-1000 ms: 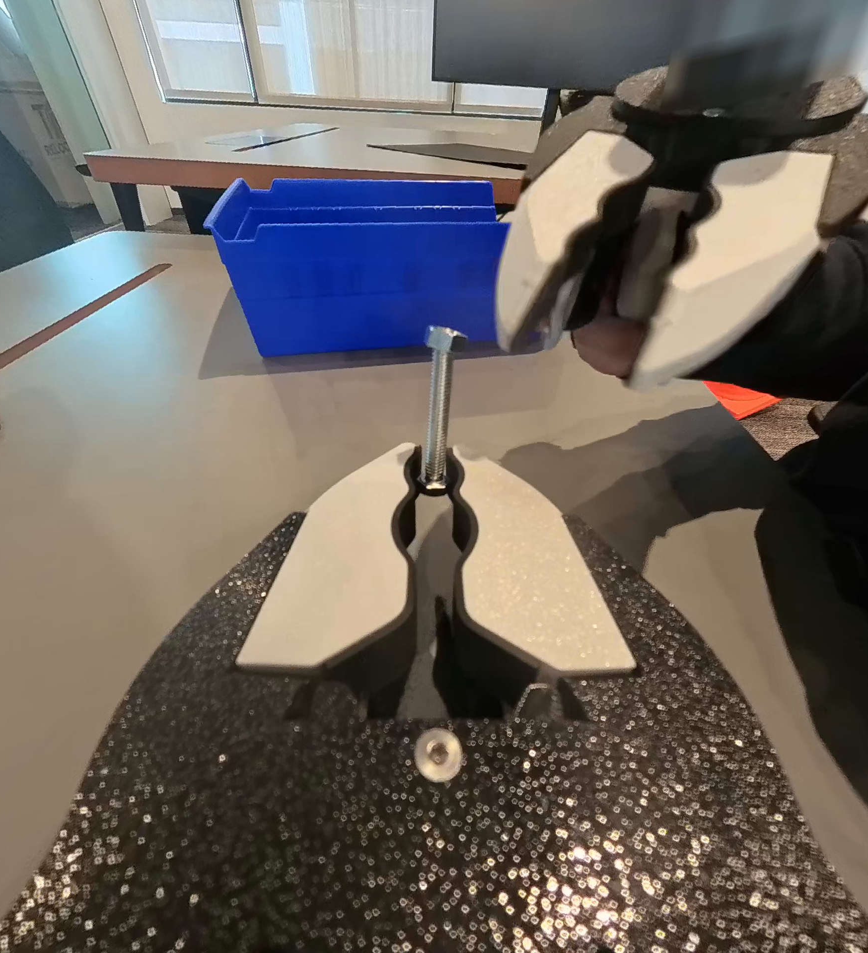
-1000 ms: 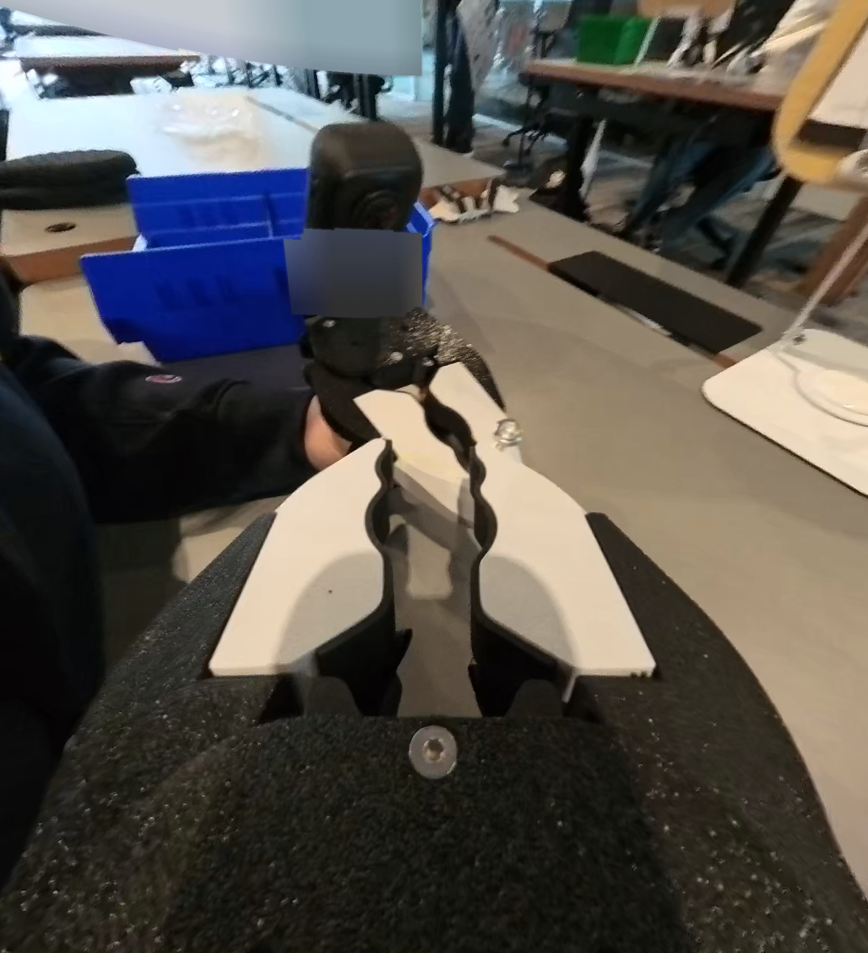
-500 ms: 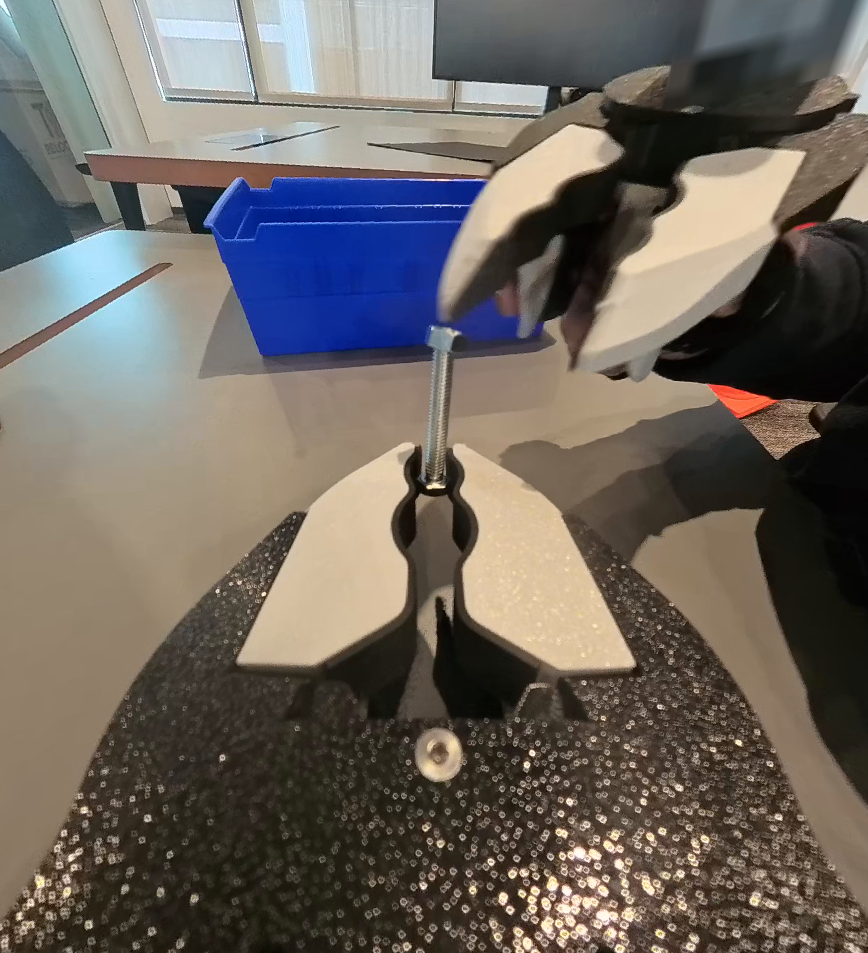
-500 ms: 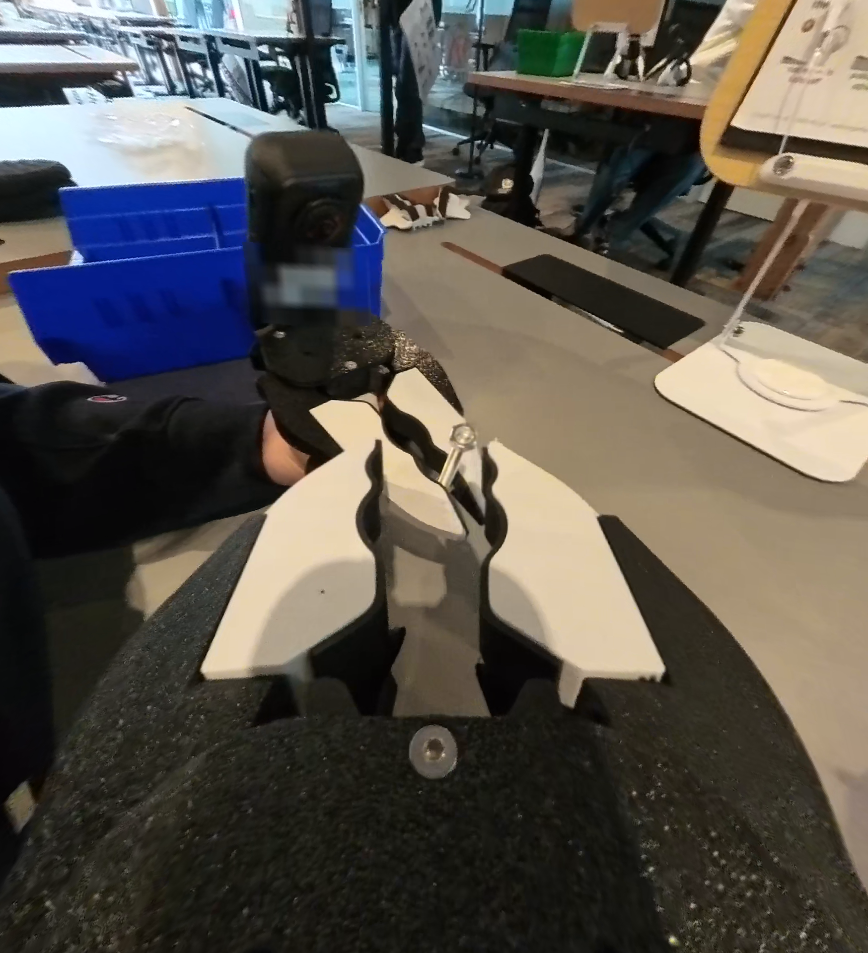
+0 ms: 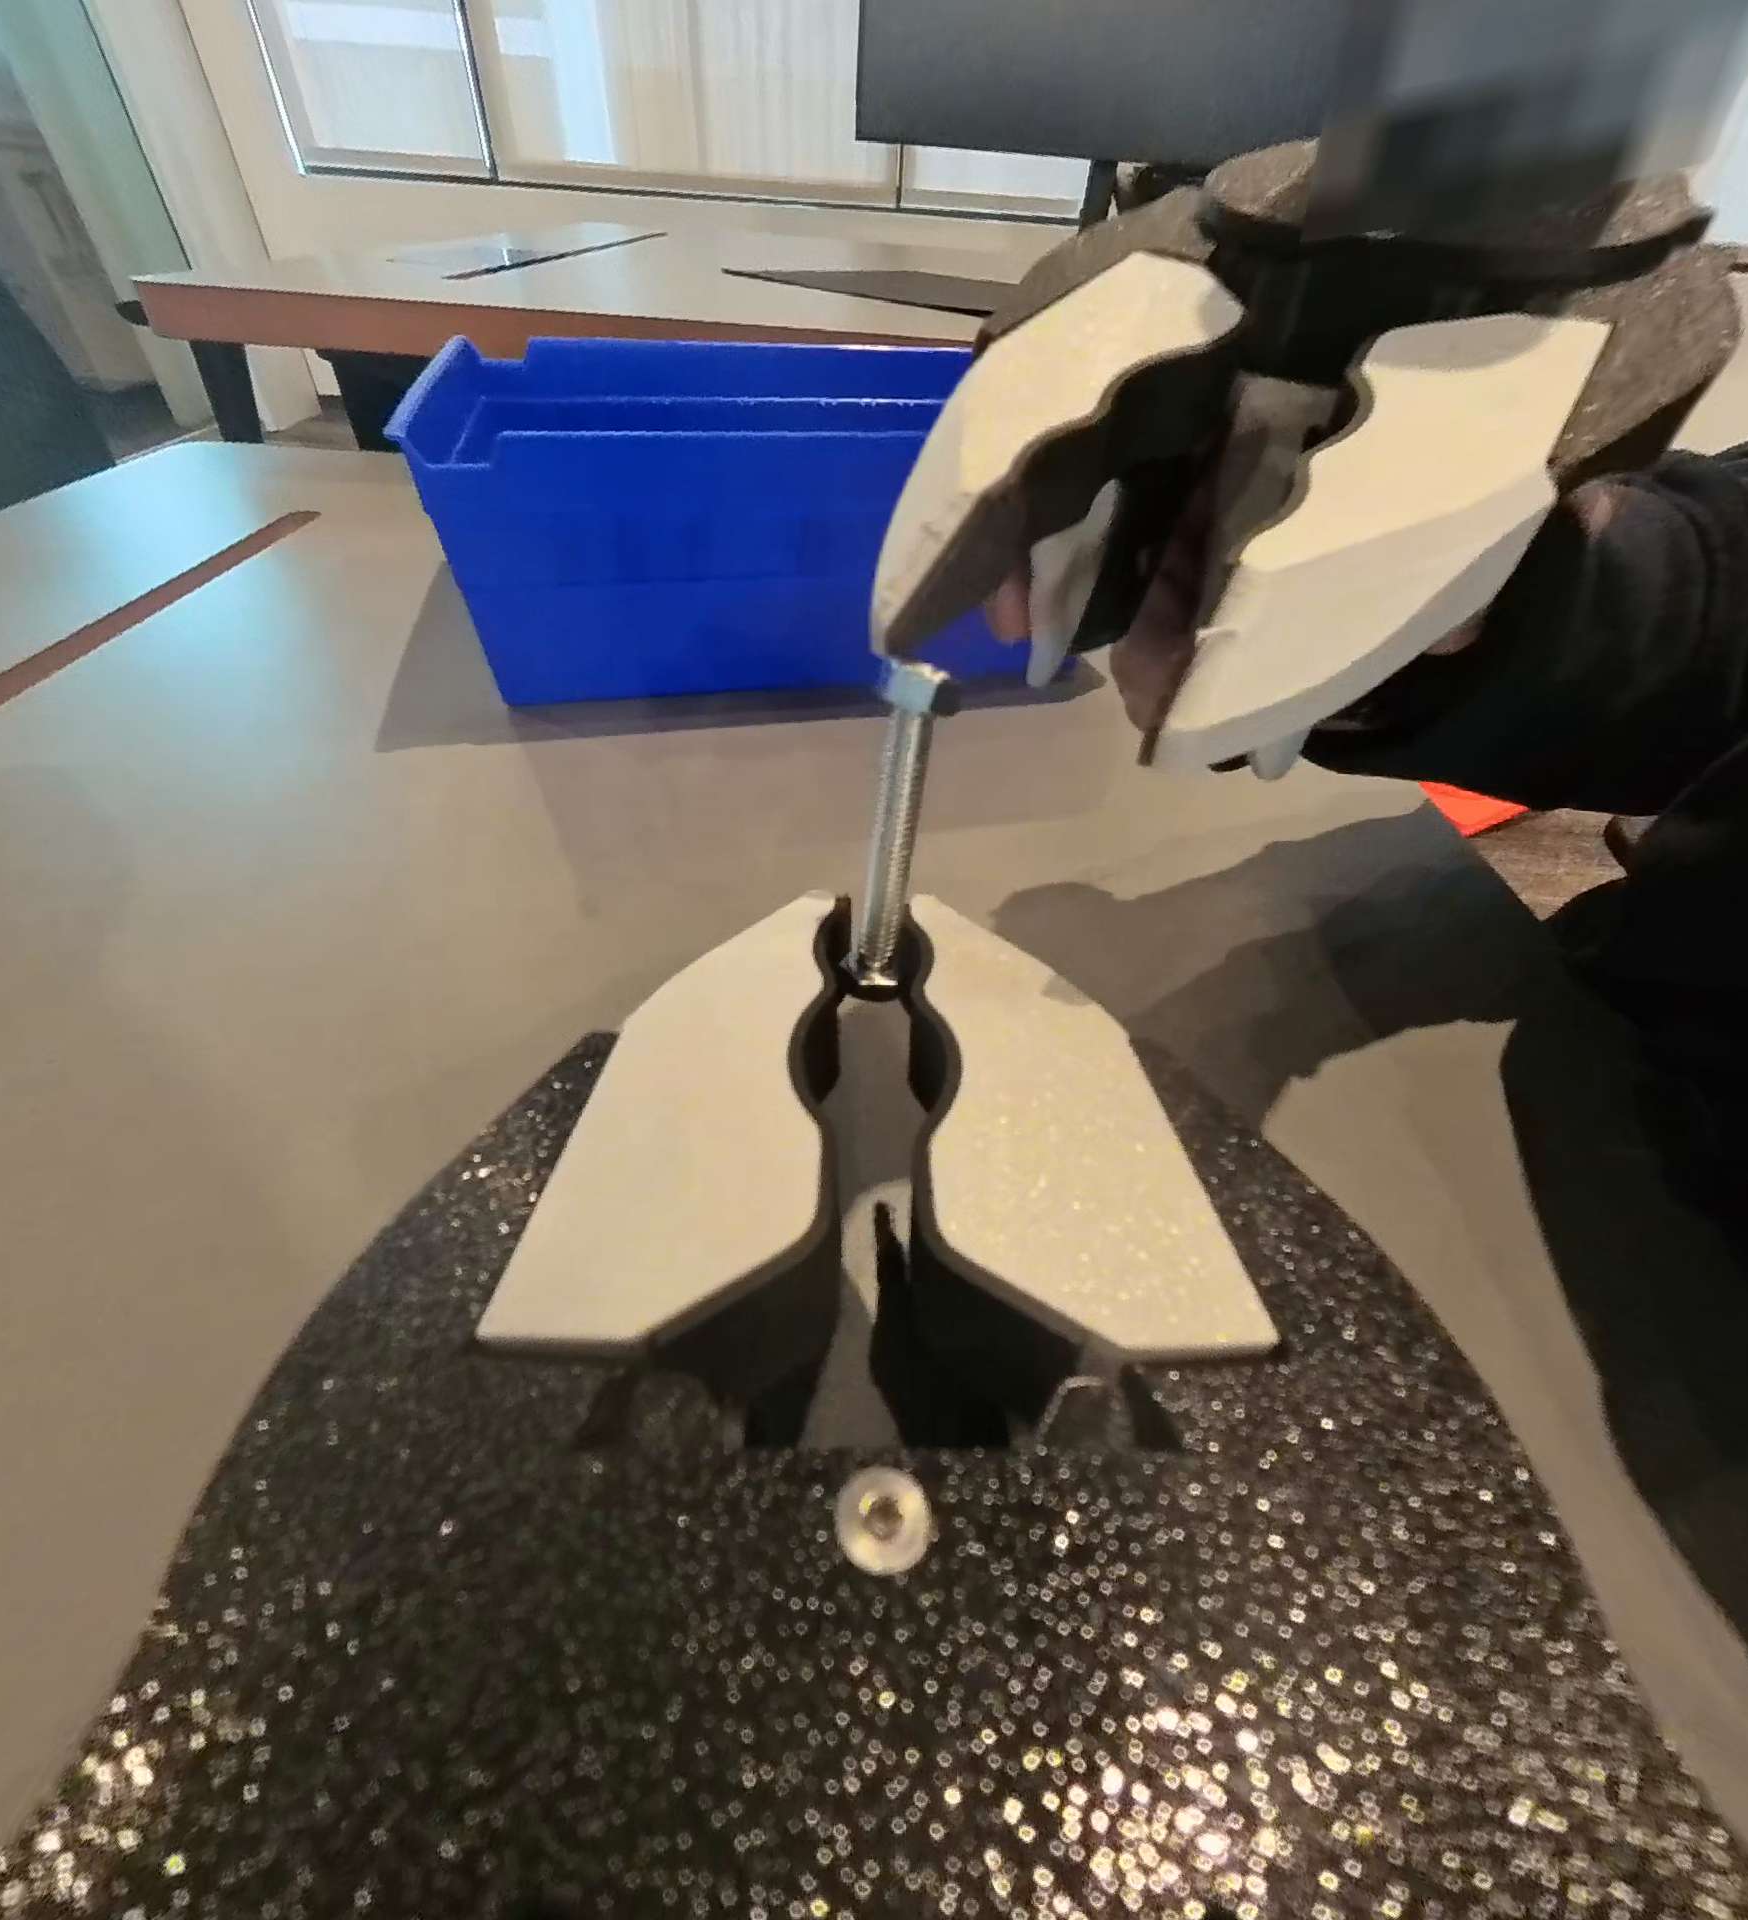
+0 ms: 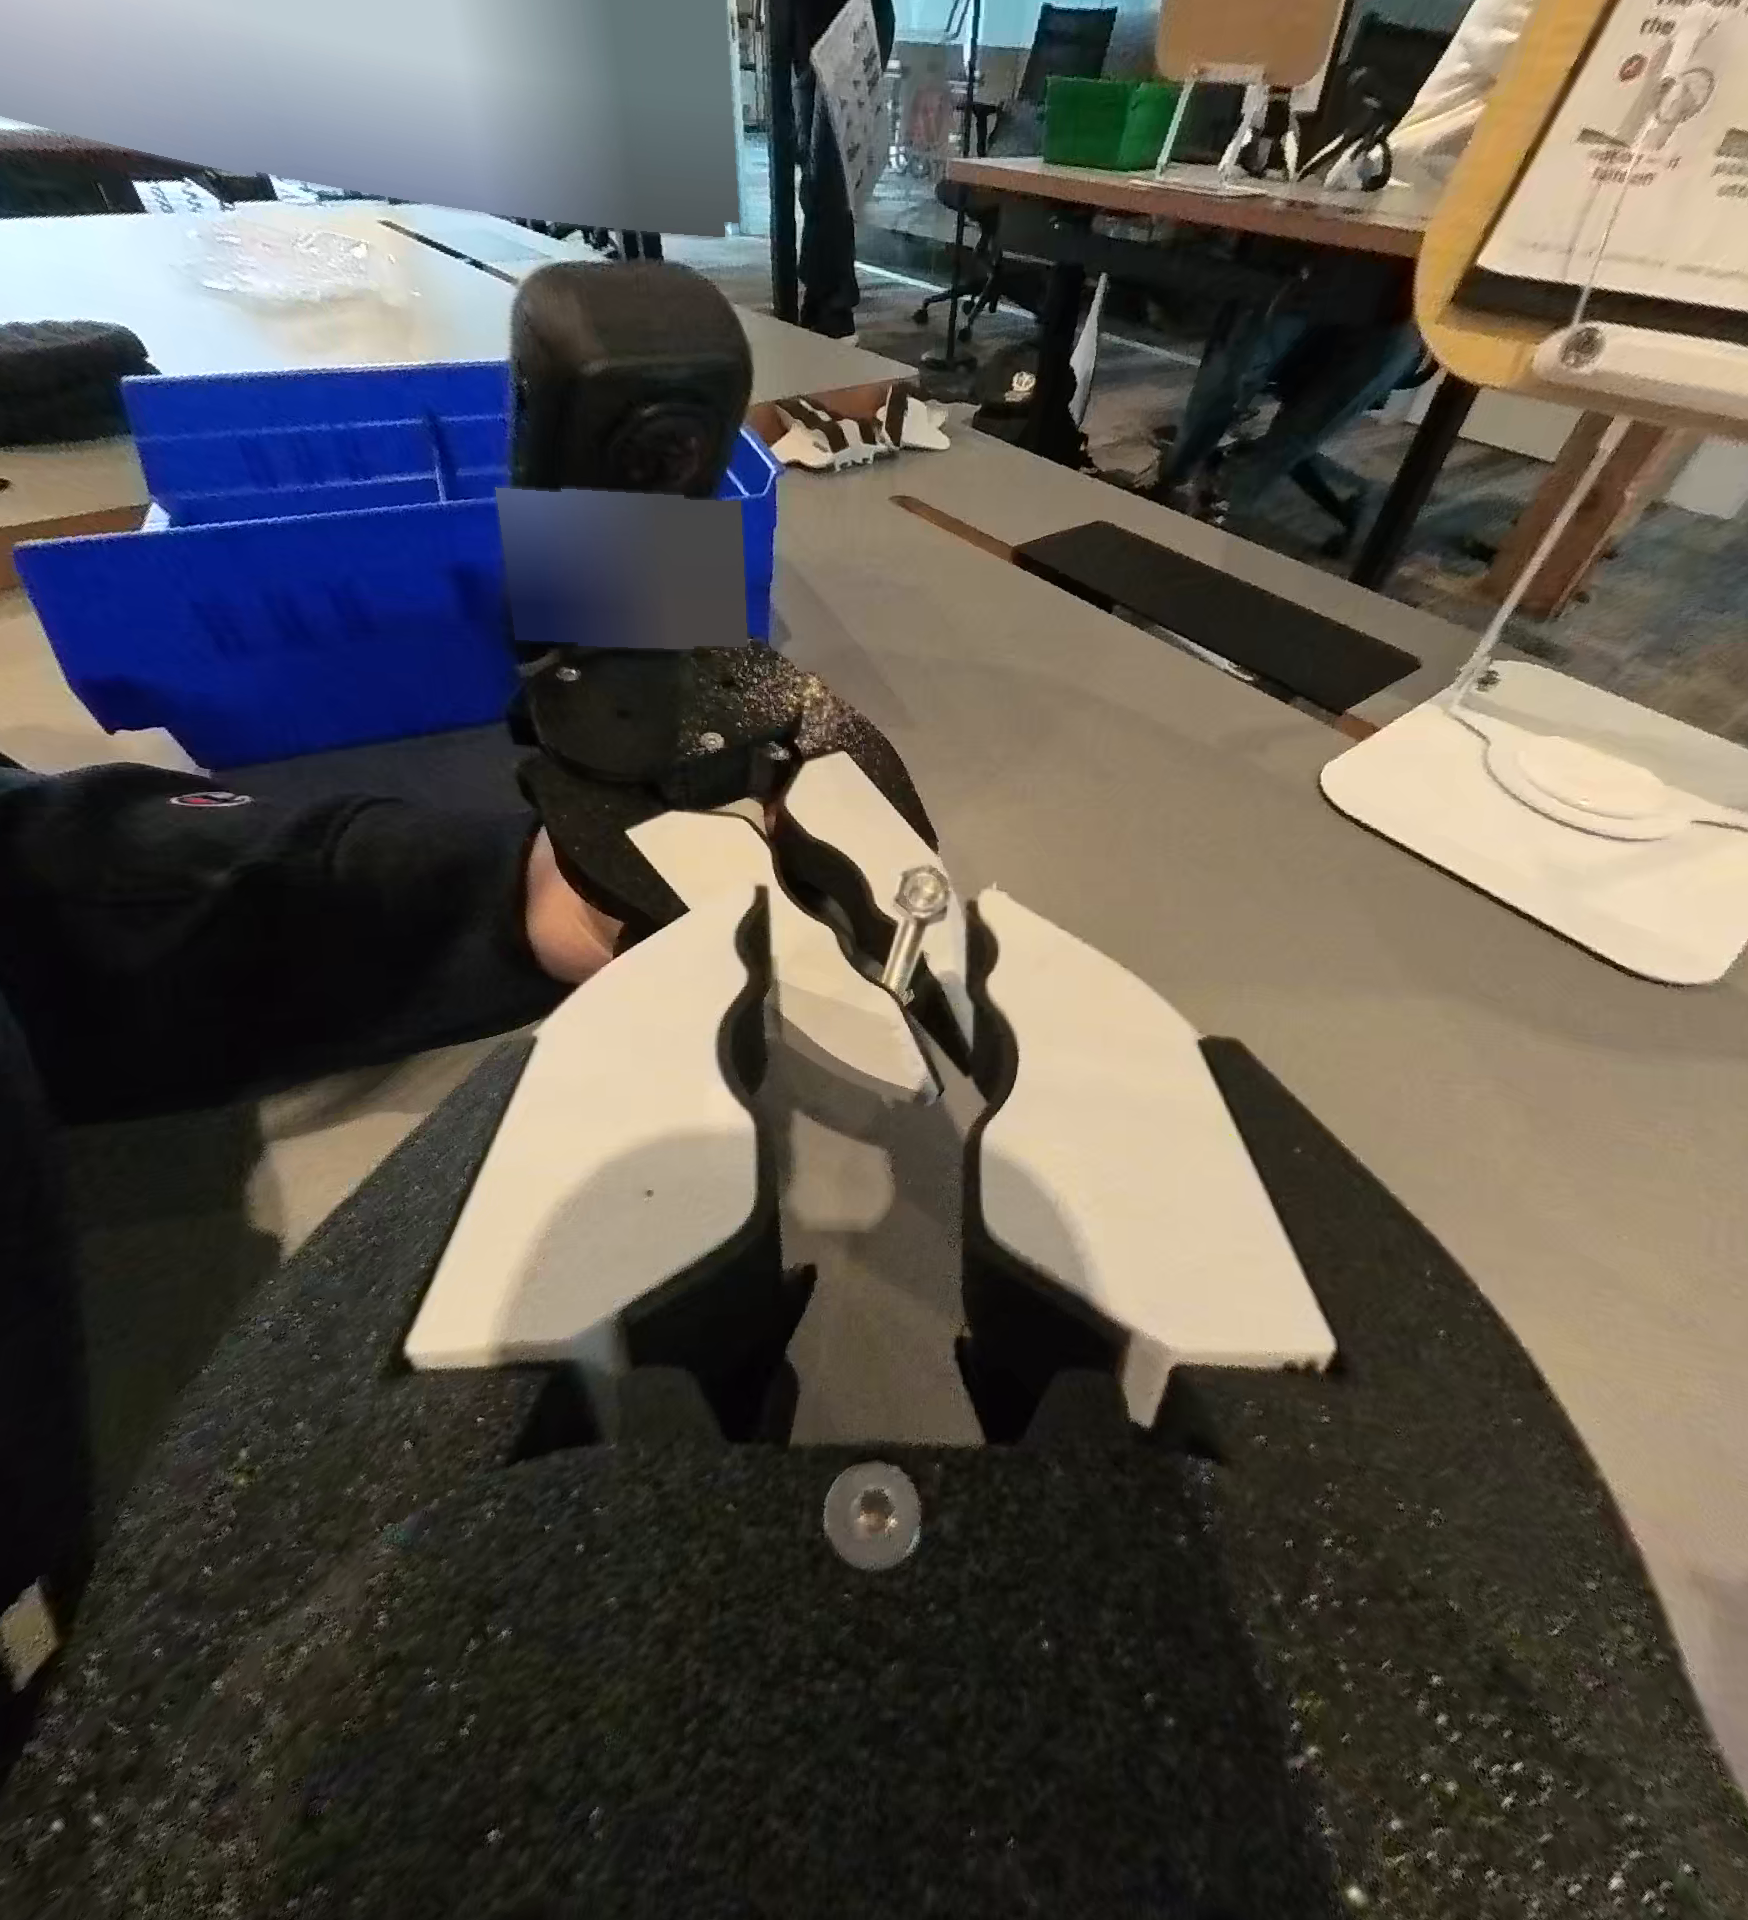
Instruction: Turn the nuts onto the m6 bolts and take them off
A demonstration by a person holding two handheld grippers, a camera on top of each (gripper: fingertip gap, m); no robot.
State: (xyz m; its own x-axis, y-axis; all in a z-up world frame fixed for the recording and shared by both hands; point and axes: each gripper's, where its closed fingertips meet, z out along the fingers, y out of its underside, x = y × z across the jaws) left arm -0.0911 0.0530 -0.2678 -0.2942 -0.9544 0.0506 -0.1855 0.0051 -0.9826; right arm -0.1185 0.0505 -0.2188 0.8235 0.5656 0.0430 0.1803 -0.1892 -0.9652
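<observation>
Our left gripper (image 5: 875,940) clamps the bolt (image 5: 899,821) upright by its threaded end above the table (image 5: 226,935) — our right gripper (image 5: 1015,665), jaws apart, hovers at its head.

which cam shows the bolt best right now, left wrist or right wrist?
Left wrist view. The bolt stands full length, its lower end clamped in the left gripper, its hex head up beside a finger of the right gripper. Right wrist view shows it foreshortened, between the open fingers, mostly head.
</observation>
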